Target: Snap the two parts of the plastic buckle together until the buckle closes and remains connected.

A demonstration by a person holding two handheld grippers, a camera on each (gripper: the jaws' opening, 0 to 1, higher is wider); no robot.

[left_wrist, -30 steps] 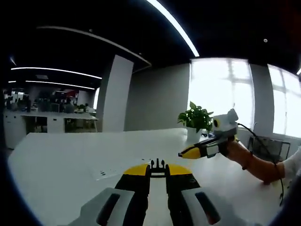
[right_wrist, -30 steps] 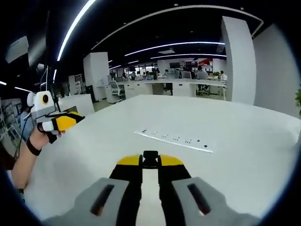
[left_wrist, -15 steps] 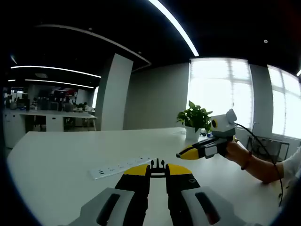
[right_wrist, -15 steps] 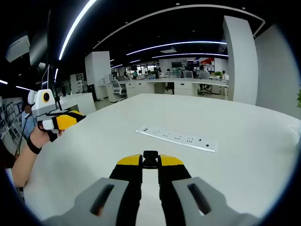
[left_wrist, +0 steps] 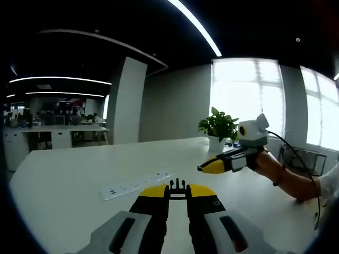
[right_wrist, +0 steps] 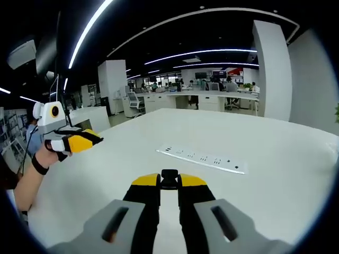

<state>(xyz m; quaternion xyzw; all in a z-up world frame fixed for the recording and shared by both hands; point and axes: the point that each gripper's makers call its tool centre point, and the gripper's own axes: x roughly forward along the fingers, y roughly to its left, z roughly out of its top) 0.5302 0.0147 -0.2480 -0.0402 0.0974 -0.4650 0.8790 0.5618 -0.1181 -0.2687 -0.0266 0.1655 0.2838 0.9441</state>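
Big windows (left_wrist: 249, 100) in the left gripper view blow out to white glare and backlight the potted plant (left_wrist: 219, 127). Ceiling light strips (right_wrist: 87, 29) streak bright across a dark ceiling. The white bench (right_wrist: 265, 159) reflects evenly, shadows faint. Straight lines bow strongly toward the edges; distant office detail is soft

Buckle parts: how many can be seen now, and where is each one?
2. One black buckle part sits pinched at the tips of the left gripper; the other black buckle part sits at the tips of the right gripper. They are not joined yet.
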